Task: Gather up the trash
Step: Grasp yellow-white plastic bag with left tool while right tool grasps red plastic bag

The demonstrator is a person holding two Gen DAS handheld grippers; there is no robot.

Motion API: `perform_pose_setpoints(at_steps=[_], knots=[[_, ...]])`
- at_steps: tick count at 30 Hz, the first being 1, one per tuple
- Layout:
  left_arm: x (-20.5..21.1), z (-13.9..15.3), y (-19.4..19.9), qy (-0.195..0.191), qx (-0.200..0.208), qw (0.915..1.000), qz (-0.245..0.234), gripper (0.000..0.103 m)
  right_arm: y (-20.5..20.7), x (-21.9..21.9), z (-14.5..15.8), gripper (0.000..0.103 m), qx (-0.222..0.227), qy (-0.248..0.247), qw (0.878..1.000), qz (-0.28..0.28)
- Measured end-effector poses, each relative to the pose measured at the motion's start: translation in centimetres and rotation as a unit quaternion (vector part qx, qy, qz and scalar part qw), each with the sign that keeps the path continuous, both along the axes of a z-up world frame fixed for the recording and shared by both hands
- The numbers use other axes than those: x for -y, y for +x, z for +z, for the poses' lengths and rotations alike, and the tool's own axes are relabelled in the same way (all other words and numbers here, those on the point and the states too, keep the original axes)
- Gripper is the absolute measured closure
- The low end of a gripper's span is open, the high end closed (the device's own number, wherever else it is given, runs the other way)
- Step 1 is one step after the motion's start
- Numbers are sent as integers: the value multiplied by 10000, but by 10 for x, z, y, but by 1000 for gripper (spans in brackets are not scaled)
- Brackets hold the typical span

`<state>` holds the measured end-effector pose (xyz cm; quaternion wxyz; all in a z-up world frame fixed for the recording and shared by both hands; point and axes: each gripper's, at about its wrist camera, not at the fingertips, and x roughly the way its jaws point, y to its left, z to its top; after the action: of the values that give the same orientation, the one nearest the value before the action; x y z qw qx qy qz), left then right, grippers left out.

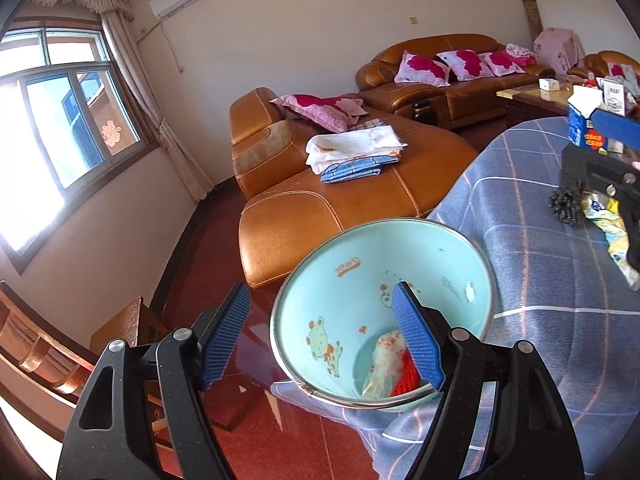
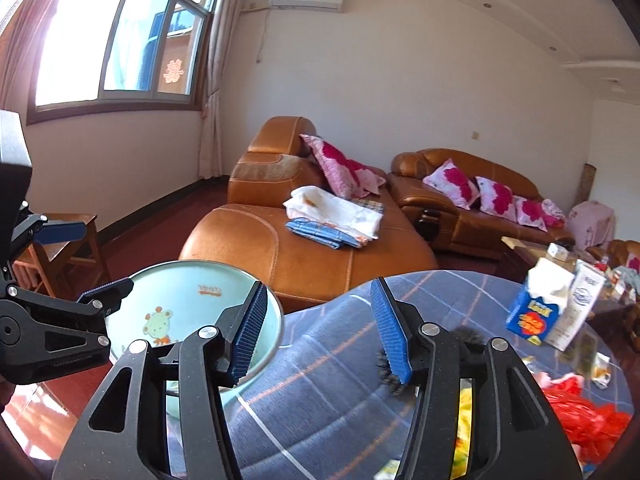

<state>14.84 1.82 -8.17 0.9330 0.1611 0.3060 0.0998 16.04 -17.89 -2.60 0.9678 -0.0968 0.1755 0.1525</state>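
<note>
A light blue bin (image 1: 344, 280) with cartoon animals tilts at the edge of the blue checked tablecloth (image 1: 532, 240). Inside lie a clear plastic wrapper (image 1: 382, 364) and a red scrap (image 1: 406, 380). My left gripper (image 1: 322, 336) is open, its jaws astride the bin's near rim, one finger inside. My right gripper (image 2: 318, 328) is open and empty above the cloth beside the bin (image 2: 180, 300). Trash on the table: a black crumpled piece (image 1: 566, 204), a yellow wrapper (image 1: 612, 232), red plastic (image 2: 588, 420), a blue carton (image 2: 536, 308) and a white carton (image 2: 580, 304).
An orange leather chaise (image 1: 340, 200) with folded cloths (image 1: 352, 152) stands behind the table, a sofa with pink pillows (image 1: 444, 68) beyond. A wooden chair (image 1: 116, 332) is at the left. A cluttered coffee table (image 1: 532, 94) is at the far right. The floor is red.
</note>
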Motion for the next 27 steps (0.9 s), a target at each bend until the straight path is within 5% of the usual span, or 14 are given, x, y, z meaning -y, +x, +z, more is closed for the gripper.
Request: perform_pose_setpoints(at_steps=[6,10,15,27], knots=[[54,2,-9,-57,32,9977,-680,30,-47,96,22,48,321,188,9891,-1423],[93,0,-12,-103,22,9939,-1098,30,-44,146,10,47,-76,288,9799,-1975],[135,0,-19,-45,117,9872,-1591,25,-31,170,-13,47,-676,524,9763,-1990],[188,-29,-1,-116,-320,9736,-2259,24,-34,186,-27,51,-1009,809,9734,-1892]])
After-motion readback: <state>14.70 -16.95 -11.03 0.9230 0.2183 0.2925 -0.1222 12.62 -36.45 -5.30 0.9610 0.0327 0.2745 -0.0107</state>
